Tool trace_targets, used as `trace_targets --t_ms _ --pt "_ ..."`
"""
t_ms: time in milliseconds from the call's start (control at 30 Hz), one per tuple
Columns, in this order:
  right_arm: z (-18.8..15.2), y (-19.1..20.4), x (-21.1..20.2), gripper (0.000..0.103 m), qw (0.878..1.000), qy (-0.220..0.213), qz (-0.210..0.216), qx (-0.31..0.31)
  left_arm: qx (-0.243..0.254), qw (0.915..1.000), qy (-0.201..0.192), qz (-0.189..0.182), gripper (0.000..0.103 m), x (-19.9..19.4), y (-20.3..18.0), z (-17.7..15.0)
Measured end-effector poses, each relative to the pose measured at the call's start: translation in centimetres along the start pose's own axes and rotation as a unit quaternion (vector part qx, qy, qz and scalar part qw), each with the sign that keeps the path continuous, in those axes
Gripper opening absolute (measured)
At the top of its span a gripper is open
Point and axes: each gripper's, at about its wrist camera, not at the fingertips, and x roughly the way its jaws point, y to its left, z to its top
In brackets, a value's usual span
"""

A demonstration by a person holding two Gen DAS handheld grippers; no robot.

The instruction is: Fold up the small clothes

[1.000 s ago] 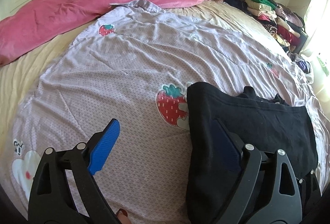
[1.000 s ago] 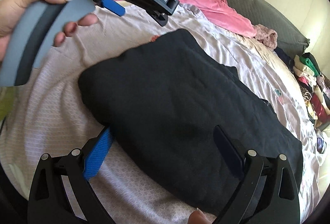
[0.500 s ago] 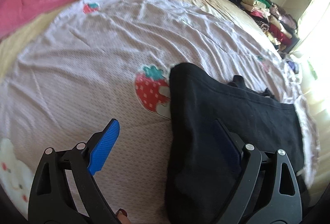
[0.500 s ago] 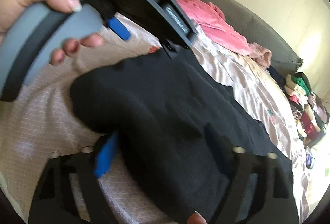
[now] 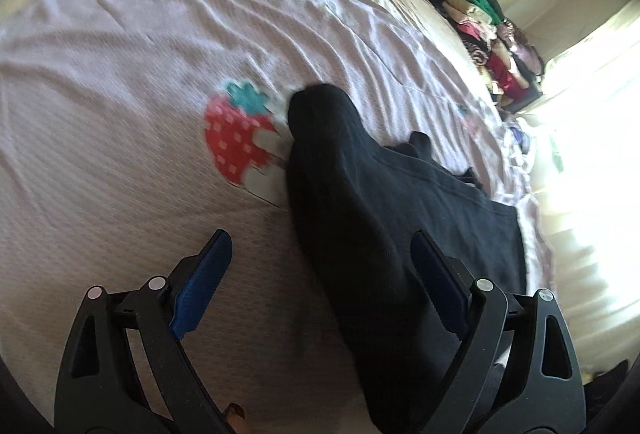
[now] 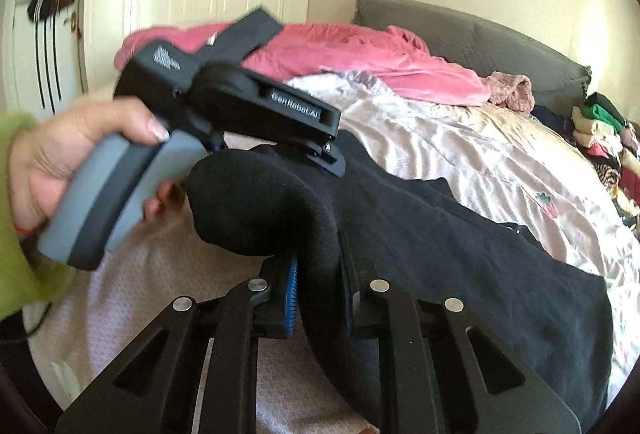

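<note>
Black fabric, a small garment, lies on the lilac strawberry-print blanket covering the bed. The right gripper has just closed its fingers, pinching a raised fold of the garment's near edge. The left gripper, fingers spread wide, hovers over that same edge.

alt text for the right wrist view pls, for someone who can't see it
The right tool is clamped on a raised fold of a black garment on a bed, while a hand holds the left tool just beyond.
</note>
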Motion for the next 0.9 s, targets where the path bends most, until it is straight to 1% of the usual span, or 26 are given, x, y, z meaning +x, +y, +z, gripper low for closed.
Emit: trace_targets --t_ms 67,100,133,167,200,267,300,333,367,400,467,600,767,900 --pt "-0.2 0.0 -0.6 0.011 1.0 -0.01 0.005 0.004 -0.006 0.9998 0.008 -0.019 0.084 0.4 -0.3 -0.2" --pt "-0.2 0.0 -0.8 0.01 1.0 -0.013 0.006 0.003 -0.007 0.9996 0.009 -0.025 0.081 0.5 -0.5 -0.3" --pt "-0.3 0.1 -1.1 0.01 1.0 -0.017 0.004 0.001 -0.007 0.9994 0.011 -0.032 0.07 0.7 -0.8 -0.4" --pt "-0.4 0.2 -1.2 0.009 1.0 -0.018 0.004 0.001 -0.006 0.999 0.014 -0.041 0.064 0.8 -1.1 -0.5" --pt "-0.5 0.1 -1.3 0.009 1.0 -0.017 0.004 0.005 -0.007 0.9986 0.018 -0.049 0.054 1.0 -1.4 -0.7" --pt "-0.6 0.1 -1.2 0.009 1.0 -0.011 0.0 0.008 0.001 0.9991 0.017 -0.04 0.044 1.2 -2.0 -1.0" --pt "-0.6 0.1 -1.3 0.009 1.0 -0.01 -0.001 0.009 0.009 0.9994 0.012 -0.03 0.031 1.2 -2.4 -1.2" --pt "-0.7 0.0 -1.3 0.009 1.0 -0.011 -0.001 0.013 0.01 0.9995 0.009 -0.028 0.021 1.1 -2.5 -1.2" --pt "-0.7 0.0 -1.4 0.009 1.0 -0.011 0.004 0.02 0.007 0.9996 0.004 -0.027 0.017 0.9 -2.6 -1.2" --pt "-0.8 -0.1 -1.4 0.009 1.0 -0.011 0.005 0.023 0.006 0.9996 -0.001 -0.029 0.015 0.5 -2.8 -1.2" --pt "-0.8 -0.3 -2.1 0.009 0.999 -0.019 0.005 0.032 0.001 0.9994 -0.009 -0.035 0.014 -0.2 -3.2 -1.2" --pt "-0.9 -1.8 -3.9 0.008 0.998 -0.038 -0.004 0.057 0.025 0.9987 -0.029 -0.033 0.014 -2.0 -6.0 -1.4" --pt "-1.6 -4.7 -6.6 0.007 0.991 -0.061 -0.023 0.114 0.037 0.9975 -0.043 -0.041 0.014 -2.8 -10.8 -1.3" --pt "-2.8 -7.0 -8.8 0.007 0.984 -0.07 -0.039 0.16 0.068 0.996 -0.048 -0.033 0.014 -2.0 -15.8 -1.6"
